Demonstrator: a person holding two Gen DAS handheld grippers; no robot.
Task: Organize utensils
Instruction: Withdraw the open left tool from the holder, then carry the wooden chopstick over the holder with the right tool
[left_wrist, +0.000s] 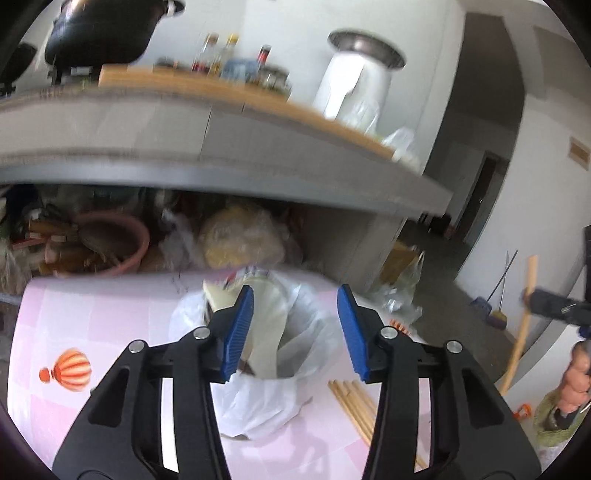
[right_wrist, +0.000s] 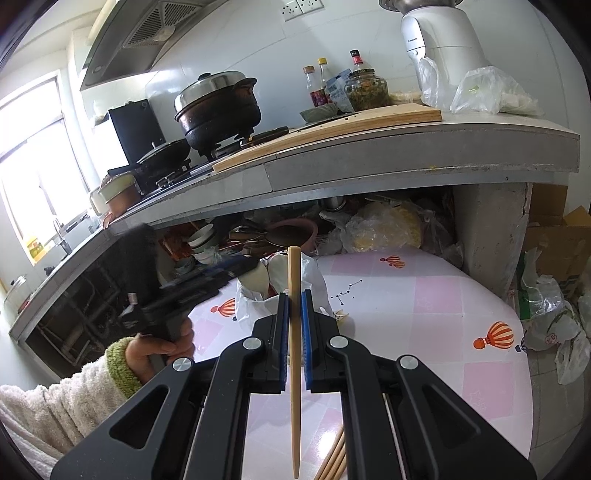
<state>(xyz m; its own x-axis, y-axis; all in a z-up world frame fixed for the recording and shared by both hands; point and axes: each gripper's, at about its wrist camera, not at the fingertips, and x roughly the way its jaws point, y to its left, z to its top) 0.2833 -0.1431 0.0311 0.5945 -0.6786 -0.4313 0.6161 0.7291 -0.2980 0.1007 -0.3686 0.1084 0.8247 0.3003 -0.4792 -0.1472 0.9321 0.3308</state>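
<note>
One chopstick (right_wrist: 294, 332), right tongs (right_wrist: 294, 310) only

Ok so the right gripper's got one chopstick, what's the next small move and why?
Probably carry the chopstick forward over the bag-lined holder and lower it in. The right gripper is shut on it, roughly upright, while the left gripper hangs open above the holder. More chopsticks lie on the table.

Pale smooth wood: chopstick (right_wrist: 294, 332), more chopsticks (left_wrist: 354, 410) lying on glossy pink tablecloth (right_wrist: 424, 306). Ribbed blue rubbery pads (left_wrist: 238, 332) on matt black plastic. Thin crinkled clear plastic bag (left_wrist: 258, 398). Far off, shiny metal lid (right_wrist: 210, 86), rough grey counter (right_wrist: 406, 162)
</note>
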